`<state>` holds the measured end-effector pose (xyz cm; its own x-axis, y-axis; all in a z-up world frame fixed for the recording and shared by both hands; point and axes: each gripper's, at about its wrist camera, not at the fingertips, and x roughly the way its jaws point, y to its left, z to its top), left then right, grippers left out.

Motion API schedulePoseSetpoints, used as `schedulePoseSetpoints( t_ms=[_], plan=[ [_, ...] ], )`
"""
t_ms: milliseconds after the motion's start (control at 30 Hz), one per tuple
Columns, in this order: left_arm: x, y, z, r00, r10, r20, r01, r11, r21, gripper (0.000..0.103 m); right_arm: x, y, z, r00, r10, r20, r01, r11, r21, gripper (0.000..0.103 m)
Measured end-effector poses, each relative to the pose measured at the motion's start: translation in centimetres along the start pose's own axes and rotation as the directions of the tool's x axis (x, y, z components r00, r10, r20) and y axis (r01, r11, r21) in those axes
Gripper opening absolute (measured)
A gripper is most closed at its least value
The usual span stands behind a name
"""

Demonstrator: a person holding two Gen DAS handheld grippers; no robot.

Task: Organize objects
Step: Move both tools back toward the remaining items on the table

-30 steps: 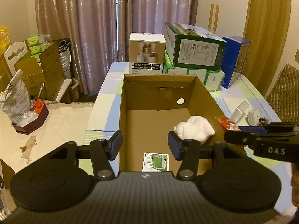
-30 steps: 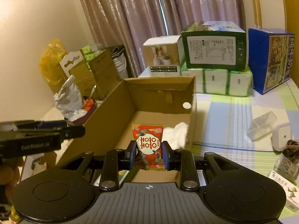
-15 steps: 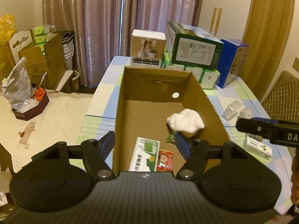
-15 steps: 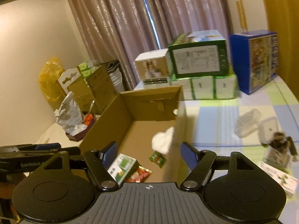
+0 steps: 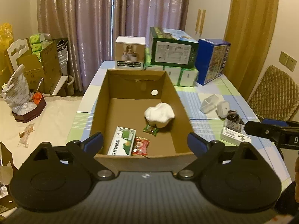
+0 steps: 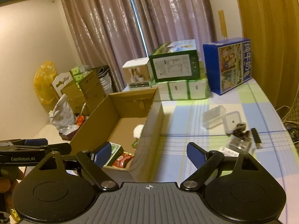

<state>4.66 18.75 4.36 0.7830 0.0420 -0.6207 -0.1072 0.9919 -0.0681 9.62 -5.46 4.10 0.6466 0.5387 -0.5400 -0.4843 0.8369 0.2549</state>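
— Cardboard box (image 5: 104, 100) first: what lies at its near end?

— A red snack packet (image 5: 140, 146) flat on the floor, touching a green-and-white carton (image 5: 122, 143); a second ago the right gripper (image 6: 147, 154) pinched that packet above the box. Now its jaws are spread, empty. One more item stowed.

— And the left gripper (image 5: 144, 144)?

— Spread wide too, holding nothing (hovering at the near wall).

— Farther in?

— A small green packet (image 5: 151, 129) tucked under a white bundle (image 5: 159, 114).

— What does only the right view show?

— A black stick (image 6: 256, 137) far right on the table (image 6: 186, 119), beside loose items judged next for packing.
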Motion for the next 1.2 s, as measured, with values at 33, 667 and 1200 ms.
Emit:
schedulePoseSetpoints(
  t_ms=[33,667,1200],
  plan=[
    [-0.3,-0.3,-0.1,1.000,-0.002,0.003,0.002,1.000,0.000,0.097,-0.5,-0.2,-0.2,1.000,-0.003,0.002,0.003,1.000,0.000,0.089],
    [-2.5,-8.6,-2.4,0.994,-0.109,0.008,0.108,0.990,0.091,0.102,-7.7,-9.0,-5.6,0.980,-0.188,-0.060,0.192,0.980,0.059,0.101],
    [2.0,-16.1,-2.1,0.982,-0.179,-0.057,0.187,0.964,0.191,0.102,-7.8,-15.3,-6.4,0.973,-0.223,-0.061,0.228,0.967,0.109,0.101]
  ],
)
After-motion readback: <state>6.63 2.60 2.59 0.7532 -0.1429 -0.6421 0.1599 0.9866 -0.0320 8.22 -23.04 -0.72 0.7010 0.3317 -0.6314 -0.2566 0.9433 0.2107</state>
